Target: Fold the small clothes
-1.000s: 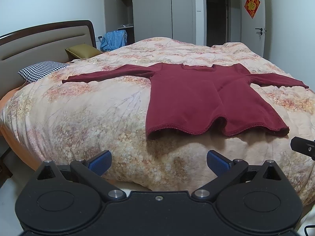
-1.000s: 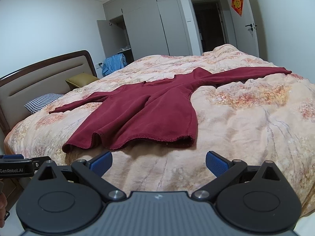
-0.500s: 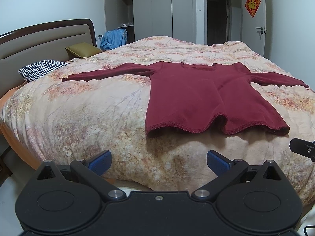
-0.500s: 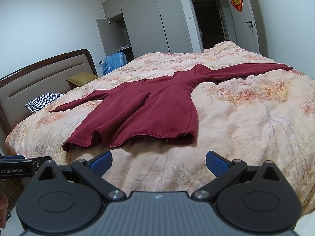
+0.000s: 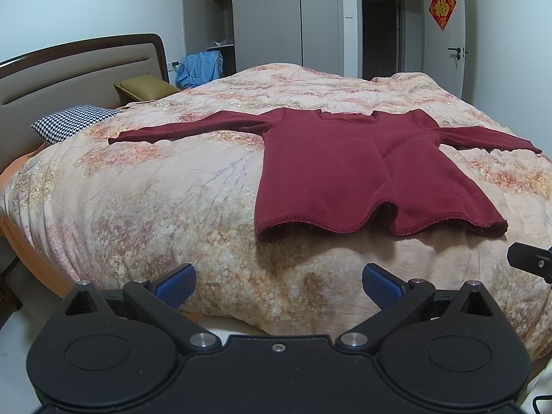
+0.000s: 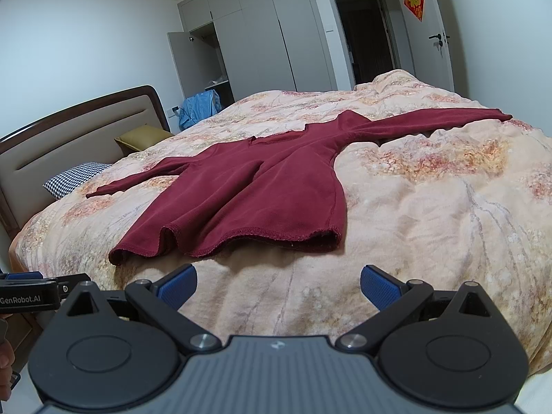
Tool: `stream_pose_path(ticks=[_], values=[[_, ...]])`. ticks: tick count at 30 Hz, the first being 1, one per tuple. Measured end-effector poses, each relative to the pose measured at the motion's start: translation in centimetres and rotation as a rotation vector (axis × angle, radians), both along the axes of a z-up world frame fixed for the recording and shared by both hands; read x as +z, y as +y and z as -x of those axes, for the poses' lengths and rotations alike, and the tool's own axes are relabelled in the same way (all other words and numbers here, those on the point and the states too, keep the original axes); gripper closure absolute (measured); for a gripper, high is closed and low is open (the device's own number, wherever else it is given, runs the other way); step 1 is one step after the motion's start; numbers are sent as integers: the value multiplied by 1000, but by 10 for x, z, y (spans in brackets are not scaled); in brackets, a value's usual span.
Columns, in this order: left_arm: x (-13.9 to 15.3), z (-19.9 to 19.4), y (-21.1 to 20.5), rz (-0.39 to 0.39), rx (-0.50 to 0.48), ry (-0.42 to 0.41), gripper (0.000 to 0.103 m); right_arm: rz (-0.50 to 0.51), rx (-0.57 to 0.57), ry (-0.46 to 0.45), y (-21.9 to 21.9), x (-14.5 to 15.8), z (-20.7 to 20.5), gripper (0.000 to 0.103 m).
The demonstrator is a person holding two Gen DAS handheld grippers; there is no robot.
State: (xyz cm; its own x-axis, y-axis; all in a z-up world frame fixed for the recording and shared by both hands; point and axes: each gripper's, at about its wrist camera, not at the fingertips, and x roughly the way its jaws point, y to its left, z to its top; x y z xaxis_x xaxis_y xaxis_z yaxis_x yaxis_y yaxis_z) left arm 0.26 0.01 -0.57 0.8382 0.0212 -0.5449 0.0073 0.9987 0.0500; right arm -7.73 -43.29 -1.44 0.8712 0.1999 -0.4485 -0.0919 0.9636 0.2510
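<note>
1. Lying flat on the floral peach quilted bed (image 5: 145, 207) is a dark red long-sleeved knit top (image 5: 348, 172), front up, both sleeves spread outward to the sides, neckline toward the far side.
2. Hem of the top is wavy, with one raised fold near its middle; it rests near the bed's near edge.
3. Left tool (image 5: 277, 281) has its blue-padded fingers spread wide apart and grips nothing. It hovers off the near bed edge, short of the hem.
4. Right tool (image 6: 277, 281) is likewise spread wide and holds nothing, apart from the hem.
5. Black-and-white houndstooth pillow (image 5: 74, 126) and olive-gold cushion (image 5: 143, 86) lie by the padded headboard (image 5: 69, 69).
6. Blue cloth (image 5: 200, 69) sits beside the open grey wardrobe (image 5: 265, 17).
</note>
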Motion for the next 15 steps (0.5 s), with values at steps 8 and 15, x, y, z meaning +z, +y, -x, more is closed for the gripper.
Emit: stream_pose_path(ticks=[8, 15], values=[[0, 0, 0, -1, 0, 0, 1, 0, 0, 1, -1, 0, 0, 0], [-1, -1, 0, -2, 1, -2, 1, -1, -1, 2, -1, 0, 0, 0]])
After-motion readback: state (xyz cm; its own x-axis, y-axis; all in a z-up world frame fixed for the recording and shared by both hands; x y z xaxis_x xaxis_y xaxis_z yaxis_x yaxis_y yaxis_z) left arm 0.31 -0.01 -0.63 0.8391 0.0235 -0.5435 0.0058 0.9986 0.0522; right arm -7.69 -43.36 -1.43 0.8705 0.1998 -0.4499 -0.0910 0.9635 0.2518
